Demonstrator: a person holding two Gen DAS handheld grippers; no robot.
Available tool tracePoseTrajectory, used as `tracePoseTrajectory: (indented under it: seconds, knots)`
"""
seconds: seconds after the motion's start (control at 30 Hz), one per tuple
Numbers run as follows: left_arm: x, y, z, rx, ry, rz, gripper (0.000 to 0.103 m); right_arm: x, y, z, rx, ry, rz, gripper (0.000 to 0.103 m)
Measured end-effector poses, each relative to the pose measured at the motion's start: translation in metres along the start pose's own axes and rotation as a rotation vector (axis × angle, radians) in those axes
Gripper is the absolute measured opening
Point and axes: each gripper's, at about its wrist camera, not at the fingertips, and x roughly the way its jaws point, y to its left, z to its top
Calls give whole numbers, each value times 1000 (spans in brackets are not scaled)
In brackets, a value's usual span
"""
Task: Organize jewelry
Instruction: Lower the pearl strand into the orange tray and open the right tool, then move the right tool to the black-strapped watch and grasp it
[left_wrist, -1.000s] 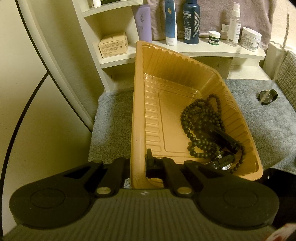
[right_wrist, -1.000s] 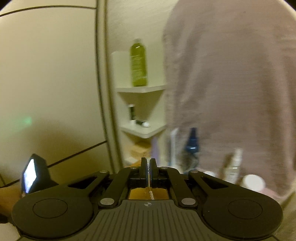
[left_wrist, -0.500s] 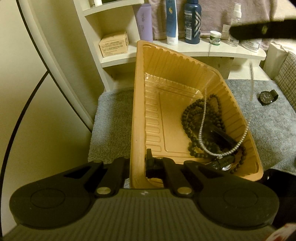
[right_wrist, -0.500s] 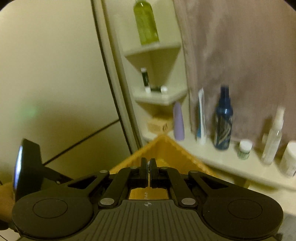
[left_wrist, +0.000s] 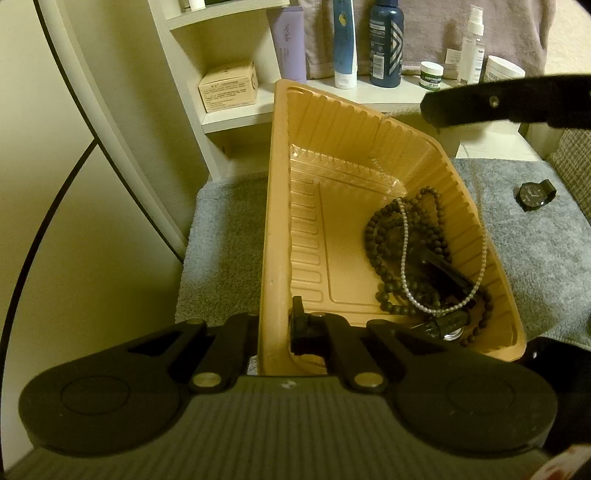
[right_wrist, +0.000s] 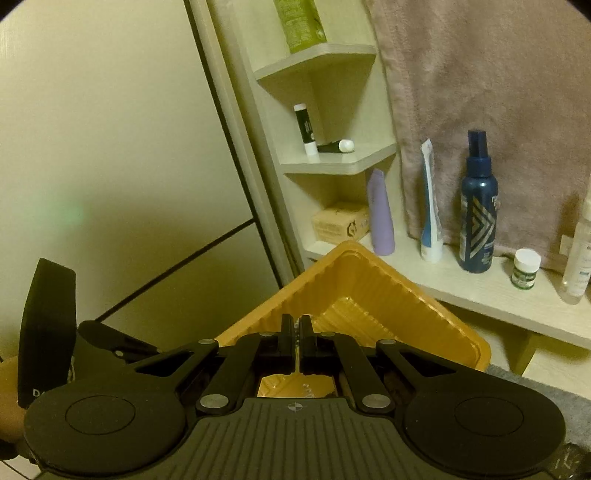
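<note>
My left gripper (left_wrist: 275, 325) is shut on the near rim of an orange plastic tray (left_wrist: 280, 229), which it holds tilted over a grey towel. In the tray lie a dark bead necklace (left_wrist: 384, 236), a white pearl necklace (left_wrist: 406, 273) and a dark watch (left_wrist: 443, 321). The pearl strand rises up the tray's right wall. My right gripper (right_wrist: 296, 326) hovers above the tray (right_wrist: 369, 291), its fingers almost together with a thin pale strand between them. It shows in the left wrist view as a dark bar (left_wrist: 506, 103) at upper right.
A black watch (left_wrist: 533, 194) lies on the grey towel (left_wrist: 535, 254) right of the tray. Behind is a shelf (left_wrist: 388, 96) with bottles, tubes and jars, a cardboard box (left_wrist: 227, 86), and a hanging towel (right_wrist: 480, 92). A wall is on the left.
My right gripper came in over the tray and lowered the pearl necklace, which now rests on the dark beads. My left gripper kept holding the tray still.
</note>
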Motion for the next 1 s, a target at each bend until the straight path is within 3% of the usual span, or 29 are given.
tracePoseTrajectory:
  seconds: [0.13,0.17,0.2,0.27,0.6,0.83,1.0]
  knots:
    - [0,0,0,-1,-1,0,3,-3,-2,-5,22,-3,10,3]
    - [0,0,0,-1,-1,0,3,-5,-3,-6,26,-12,-2,10]
    - [0,0,0,-2,-1,-1,3,-7,-5,-7,35,-22,-13,31]
    - [0,0,0,-1,-1,-1,3,-16,-10,-10,71,-53,-25,62]
    - [-1,0,0,1,-2,0,3,-63,-45,-48,204,-137,-215,63]
    - [-3,0,1,6,-4,1,3,-90,-65,-94,285,-132,-405,63]
    - [-4,-1,1,13,-4,3,3,-102,-75,-120,337,-119,-475,63]
